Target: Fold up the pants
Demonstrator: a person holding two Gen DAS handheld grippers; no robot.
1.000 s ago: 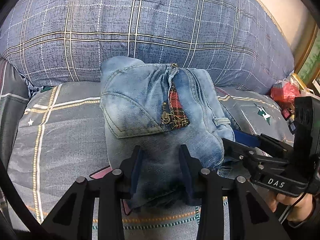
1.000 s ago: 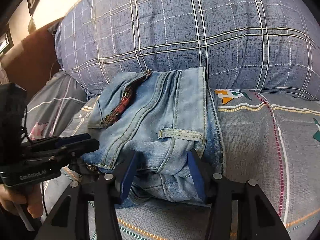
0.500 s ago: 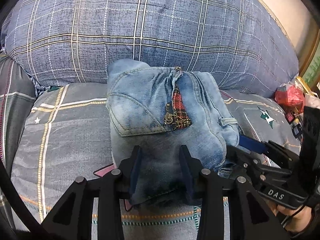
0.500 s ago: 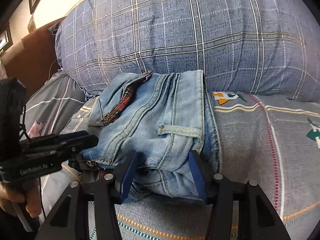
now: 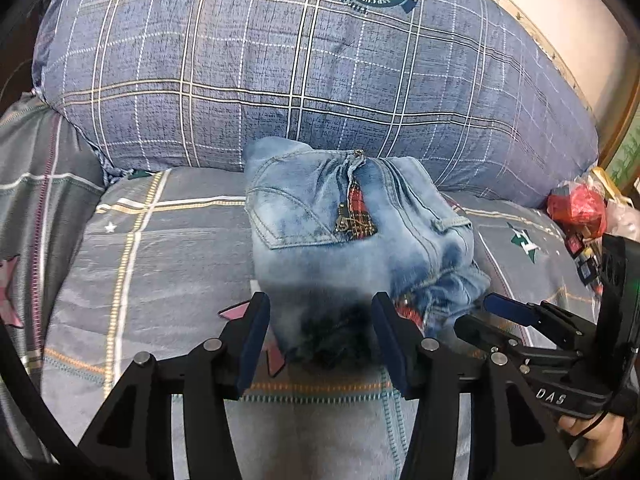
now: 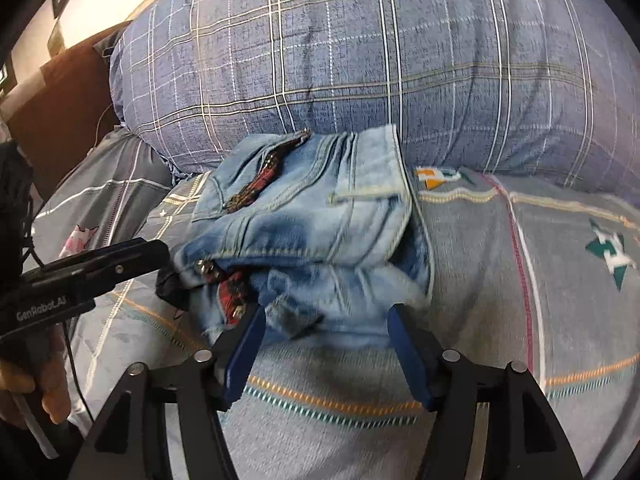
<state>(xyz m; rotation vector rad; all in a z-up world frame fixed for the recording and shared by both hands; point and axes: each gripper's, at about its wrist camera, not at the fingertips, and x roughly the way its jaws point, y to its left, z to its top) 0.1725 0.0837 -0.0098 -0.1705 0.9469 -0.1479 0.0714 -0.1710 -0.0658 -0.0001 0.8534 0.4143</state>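
Observation:
The light blue denim pants (image 5: 344,236) lie folded in a compact bundle on the grey bedsheet (image 5: 160,248), against a big blue plaid pillow (image 5: 280,80). The fly with red plaid lining faces up. My left gripper (image 5: 320,332) is open, its jaws either side of the bundle's near edge, holding nothing. My right gripper (image 6: 326,340) is open too, just short of the bundle's (image 6: 320,216) near edge. Each gripper shows in the other's view: the right one (image 5: 512,320) beside the bundle's right corner, the left one (image 6: 120,256) at its left corner.
Red packets and small items (image 5: 580,208) are piled at the bed's right edge by a framed picture. A brown headboard (image 6: 60,112) stands left of the pillow. The sheet (image 6: 520,260) stretches to the right of the pants.
Both grippers have backed away from the pants and opened wider. The folded bundle stays in place against the pillow.

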